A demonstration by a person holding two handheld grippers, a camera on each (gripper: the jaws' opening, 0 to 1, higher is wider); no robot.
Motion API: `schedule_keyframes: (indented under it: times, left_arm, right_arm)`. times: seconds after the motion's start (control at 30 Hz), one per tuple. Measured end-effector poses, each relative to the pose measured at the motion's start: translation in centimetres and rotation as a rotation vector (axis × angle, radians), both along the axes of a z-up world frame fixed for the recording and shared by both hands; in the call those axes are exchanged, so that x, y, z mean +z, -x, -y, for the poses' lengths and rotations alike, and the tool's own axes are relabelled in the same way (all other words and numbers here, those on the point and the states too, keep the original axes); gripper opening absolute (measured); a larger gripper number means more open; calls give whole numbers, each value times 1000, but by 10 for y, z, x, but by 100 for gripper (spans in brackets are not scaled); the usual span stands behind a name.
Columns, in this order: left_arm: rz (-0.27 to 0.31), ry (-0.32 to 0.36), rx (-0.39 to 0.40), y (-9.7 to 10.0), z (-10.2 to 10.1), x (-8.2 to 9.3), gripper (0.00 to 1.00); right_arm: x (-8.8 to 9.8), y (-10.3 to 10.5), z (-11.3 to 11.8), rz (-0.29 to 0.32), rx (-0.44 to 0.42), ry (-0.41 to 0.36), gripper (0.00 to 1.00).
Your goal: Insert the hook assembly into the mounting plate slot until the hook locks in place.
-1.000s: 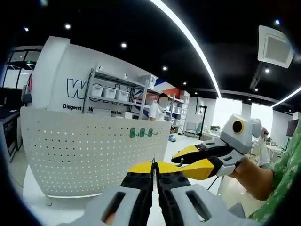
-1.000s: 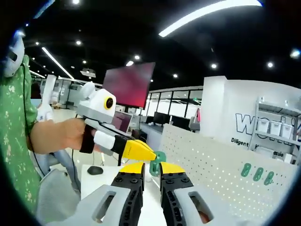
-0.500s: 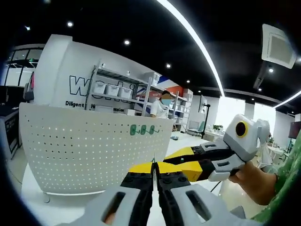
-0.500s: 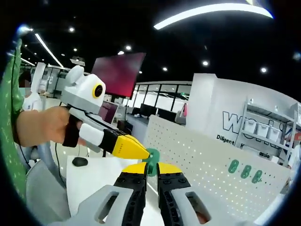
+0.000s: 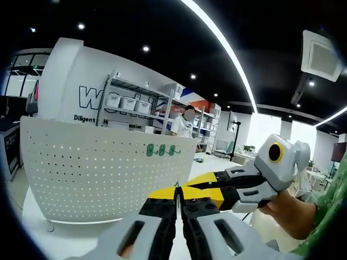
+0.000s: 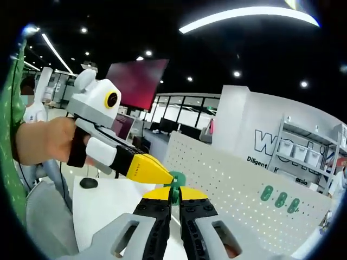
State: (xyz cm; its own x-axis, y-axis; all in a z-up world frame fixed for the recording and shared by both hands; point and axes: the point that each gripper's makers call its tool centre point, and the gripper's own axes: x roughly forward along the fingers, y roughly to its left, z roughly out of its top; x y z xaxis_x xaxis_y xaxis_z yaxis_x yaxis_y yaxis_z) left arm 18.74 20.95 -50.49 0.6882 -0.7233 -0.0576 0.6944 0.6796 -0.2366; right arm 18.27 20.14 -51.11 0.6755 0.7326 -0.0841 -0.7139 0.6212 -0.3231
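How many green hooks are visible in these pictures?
4. Three green hooks hang side by side on the white pegboard, near its upper edge. A fourth green hook is between the right gripper fingers. Others may be hidden.

In the right gripper view, the small green plastic hook piece (image 6: 176,180) shows only its top above the yellow tips of the right gripper (image 6: 173,193), so its shape stays unclear (it is possibly pinched there). The white perforated mounting plate (image 6: 233,184) is cut off lower right. In the left gripper view, three green hooks (image 5: 158,151) on the plate are too small to make out, and the plate's foot sits behind the left gripper (image 5: 177,192).
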Motion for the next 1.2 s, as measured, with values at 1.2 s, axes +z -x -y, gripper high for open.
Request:
schedule_keyframes:
  times: [1.2]
  left_arm:
    - [50,-43,-36,8,5,1,5]
  right_arm:
    - [1,4,3,-31,2,-56,1]
